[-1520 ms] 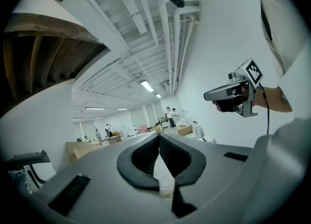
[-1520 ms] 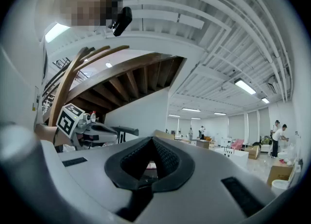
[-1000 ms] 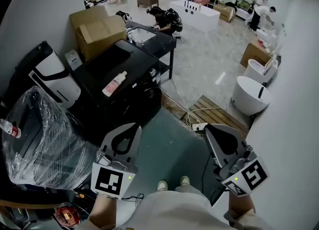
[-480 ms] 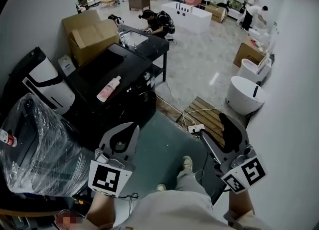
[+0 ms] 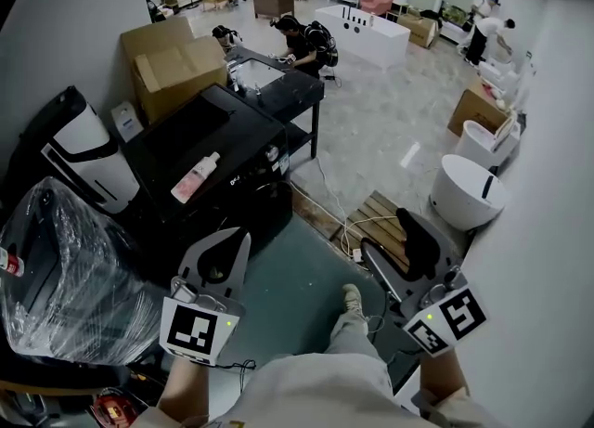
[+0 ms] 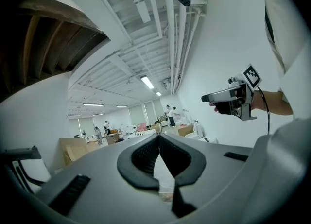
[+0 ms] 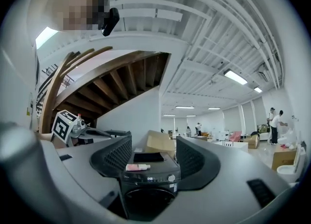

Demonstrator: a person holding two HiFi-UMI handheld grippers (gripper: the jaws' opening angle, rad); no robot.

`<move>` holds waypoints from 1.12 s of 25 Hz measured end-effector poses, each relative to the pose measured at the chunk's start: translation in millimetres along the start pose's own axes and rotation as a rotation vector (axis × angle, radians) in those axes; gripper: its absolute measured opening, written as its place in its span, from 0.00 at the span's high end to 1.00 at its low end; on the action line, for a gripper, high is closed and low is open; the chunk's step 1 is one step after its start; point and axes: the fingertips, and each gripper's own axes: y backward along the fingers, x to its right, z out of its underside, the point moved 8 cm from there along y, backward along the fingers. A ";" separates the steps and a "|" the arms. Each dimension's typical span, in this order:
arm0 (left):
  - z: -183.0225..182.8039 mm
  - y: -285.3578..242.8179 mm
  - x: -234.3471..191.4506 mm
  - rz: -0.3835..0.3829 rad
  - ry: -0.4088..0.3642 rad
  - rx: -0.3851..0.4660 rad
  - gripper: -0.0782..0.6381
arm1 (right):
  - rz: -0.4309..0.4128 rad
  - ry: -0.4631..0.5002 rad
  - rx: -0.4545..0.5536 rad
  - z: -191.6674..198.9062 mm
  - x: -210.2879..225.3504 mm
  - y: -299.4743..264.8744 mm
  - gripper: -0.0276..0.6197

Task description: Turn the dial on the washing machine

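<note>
Black front-loading washing machine (image 5: 218,152) on the floor ahead and to the left, against the grey wall, and met head-on in the right gripper view. On its control strip, toward the right end, the round dial (image 7: 169,178), untouched and well apart from both grippers. Lying flat on the machine's top, a pink bottle (image 5: 195,178) with a pale cap, its fill level impossible to tell.

Left gripper (image 5: 238,237) held low in front of the body, jaws closed tip against tip, nothing between them. Right gripper (image 5: 382,231) alongside it, jaws spread wide and empty, aimed at the washer's front, the machine framed far beyond the gap.

Behind the washer, a large cardboard box (image 5: 172,59), flaps open, contents not to be made out. Next to that, a black worktop (image 5: 302,83) with a sunken basin; nothing clear inside from here. At the near left, a bulky item wrapped in clear plastic film (image 5: 65,268).

By the white wall on the right, a round white tub (image 5: 455,175) with a dark upright piece at its top. Beyond it, a second cardboard box (image 5: 473,101), interior hidden. Between tub and washer, a wooden pallet (image 5: 390,217) on the floor, with a white power strip (image 5: 357,254) and cables at its near edge.
</note>
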 end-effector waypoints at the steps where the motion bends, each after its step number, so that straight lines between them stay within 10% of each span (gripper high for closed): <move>1: 2.7 -10.9 -1.6 -0.011 -0.003 -0.019 0.86 | -0.016 -0.007 -0.010 4.4 11.6 -8.2 0.50; 19: 14.6 -209.6 -8.4 -0.332 0.011 -0.215 0.86 | -0.328 -0.006 -0.118 48.6 266.4 -164.0 0.50; 28: 10.4 -237.6 -5.6 -0.511 -0.011 -0.311 0.86 | -0.483 0.034 -0.123 55.6 319.6 -235.5 0.50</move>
